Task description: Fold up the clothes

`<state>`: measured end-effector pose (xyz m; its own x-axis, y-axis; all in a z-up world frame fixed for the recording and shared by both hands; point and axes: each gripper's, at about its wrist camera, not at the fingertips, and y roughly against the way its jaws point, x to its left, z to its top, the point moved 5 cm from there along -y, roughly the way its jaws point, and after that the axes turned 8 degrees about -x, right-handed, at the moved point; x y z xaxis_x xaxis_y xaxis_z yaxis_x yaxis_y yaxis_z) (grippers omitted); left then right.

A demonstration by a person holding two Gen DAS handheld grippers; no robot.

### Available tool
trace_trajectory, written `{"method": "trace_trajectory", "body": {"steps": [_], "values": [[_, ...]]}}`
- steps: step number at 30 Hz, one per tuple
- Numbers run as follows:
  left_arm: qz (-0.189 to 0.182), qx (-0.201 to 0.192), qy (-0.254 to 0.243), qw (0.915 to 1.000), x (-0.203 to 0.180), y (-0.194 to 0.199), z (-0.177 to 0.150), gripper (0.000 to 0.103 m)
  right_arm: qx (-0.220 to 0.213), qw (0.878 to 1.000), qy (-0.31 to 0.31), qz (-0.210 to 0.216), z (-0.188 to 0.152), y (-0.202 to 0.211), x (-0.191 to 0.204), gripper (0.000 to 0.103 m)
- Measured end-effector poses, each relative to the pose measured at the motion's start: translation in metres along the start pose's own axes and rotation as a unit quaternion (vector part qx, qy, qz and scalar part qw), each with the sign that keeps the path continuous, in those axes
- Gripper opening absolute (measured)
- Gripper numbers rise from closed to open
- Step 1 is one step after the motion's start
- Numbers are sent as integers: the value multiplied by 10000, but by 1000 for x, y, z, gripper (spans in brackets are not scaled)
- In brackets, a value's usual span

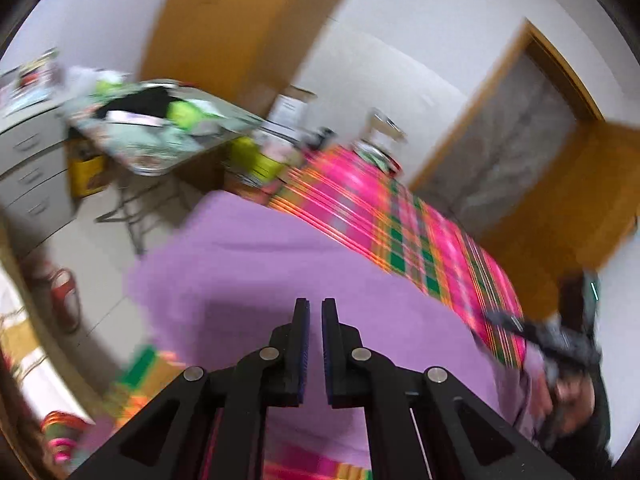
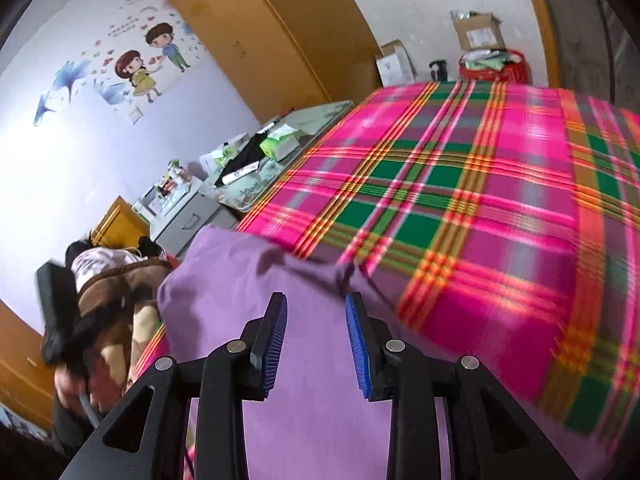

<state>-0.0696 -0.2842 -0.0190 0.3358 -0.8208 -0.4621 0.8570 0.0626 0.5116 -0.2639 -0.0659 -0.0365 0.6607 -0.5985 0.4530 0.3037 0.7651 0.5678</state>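
Note:
A purple garment (image 1: 280, 264) lies spread on a bed covered with a pink and green plaid sheet (image 1: 360, 208). My left gripper (image 1: 315, 304) hovers over the garment, its jaws nearly together with nothing between them. In the right wrist view the purple garment (image 2: 248, 280) shows a wrinkled edge on the plaid sheet (image 2: 460, 200). My right gripper (image 2: 316, 298) stands open above that edge, holding nothing. The other gripper and the person's hand (image 1: 560, 344) appear at the right edge of the left wrist view, blurred.
A cluttered folding table (image 1: 160, 128) and a grey drawer cabinet (image 1: 28, 172) stand beside the bed. A wooden wardrobe (image 2: 272, 28), cardboard boxes (image 2: 396, 62) and a red basket (image 2: 496, 66) line the far wall. Red slippers (image 1: 64, 292) lie on the floor.

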Motion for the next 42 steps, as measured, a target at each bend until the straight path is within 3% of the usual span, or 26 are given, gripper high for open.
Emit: {"method": "trace_trajectory", "body": {"steps": [5,9,11,16,22,25,26,27,33,40,42], "values": [[-110,339,-178,9992,-18,-27,-17,5,580,9980,250,20,-13,-44,2,31],[-9,489,-156,9987,-4,-37,-28,5,867,9930,793,91,-40,-46,12,31],[36,609,-89,9981,2,-45,-34,5,862,9932,762,163,-38,-43,11,31],[27,564,-135,9983,3,-42,-43,5,609,9967,-2,529,-8,-43,-4,32],[-17,511,-117,9986,3,-38,-47,5,1321,9837,-928,790,-7,-78,-23,33],[-46,505,-78,9987,4,-39,-46,5,1288,9817,-1059,925,-2,-83,-23,24],[-51,505,-71,9987,4,-39,-46,5,1253,9818,-1072,943,-1,-83,-23,8],[-52,505,-77,9987,5,-40,-46,5,1194,9825,-1074,948,2,-84,-22,6],[-83,508,-46,9987,6,-40,-45,5,697,9842,-1439,755,21,-82,-43,4],[-150,514,45,9986,8,-41,-44,5,601,9863,-1517,242,24,-78,-68,6],[-151,515,46,9985,9,-42,-44,5,586,9853,-1555,408,26,-69,-67,7]]}}
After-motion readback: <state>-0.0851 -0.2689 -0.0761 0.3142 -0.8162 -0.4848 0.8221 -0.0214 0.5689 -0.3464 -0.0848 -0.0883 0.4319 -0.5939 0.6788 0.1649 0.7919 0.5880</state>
